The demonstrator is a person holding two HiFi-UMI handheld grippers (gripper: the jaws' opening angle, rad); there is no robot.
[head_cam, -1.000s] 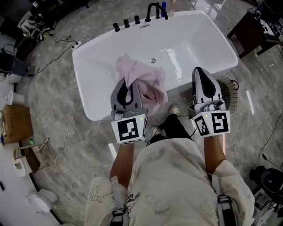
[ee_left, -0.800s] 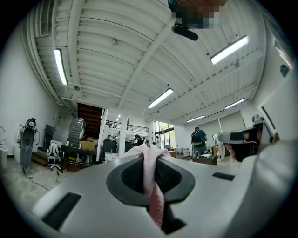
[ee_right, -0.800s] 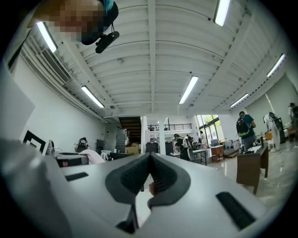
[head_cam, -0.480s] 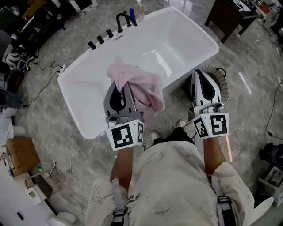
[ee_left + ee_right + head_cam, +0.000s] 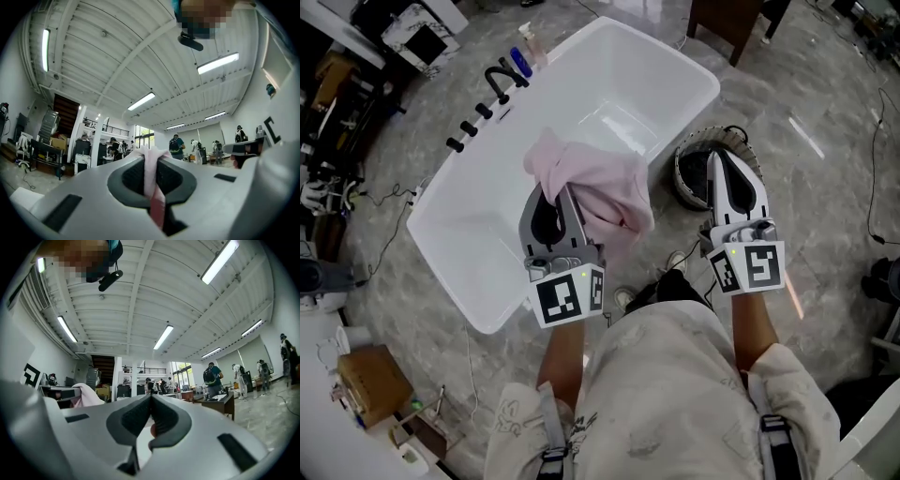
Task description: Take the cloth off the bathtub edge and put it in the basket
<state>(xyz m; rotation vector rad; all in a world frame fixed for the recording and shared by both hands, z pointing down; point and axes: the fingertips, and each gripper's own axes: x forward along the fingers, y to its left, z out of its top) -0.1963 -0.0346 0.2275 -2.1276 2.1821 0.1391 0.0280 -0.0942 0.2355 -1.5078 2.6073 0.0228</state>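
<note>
Cloth (image 5: 595, 187), one pink piece, hung bunched from the left gripper (image 5: 565, 202), over the long near edge of the bathtub (image 5: 609, 94) and clear of its rim. In the left gripper view a fold of the cloth (image 5: 151, 173) ran up between the fingers, which were clamped on it. The right gripper (image 5: 720, 155) was held level just beside it, its fingers pressed together at the tips with nothing between them.

One basket (image 5: 689, 173), round and dark, stood on the floor against the tub's near right corner, partly under the right gripper's tip. The single white tub was bare inside. Along its far edge sat one black faucet (image 5: 499, 80) with three black knobs (image 5: 467, 128) in a row, and two bottles (image 5: 523, 54) near the far corner.

The floor (image 5: 825, 187) was grey marbled stone, crossed by loose cables. One cardboard box (image 5: 367, 384) lay at the lower left. Both gripper views showed a large hall with a white ribbed ceiling, strip lights and several people standing far off.
</note>
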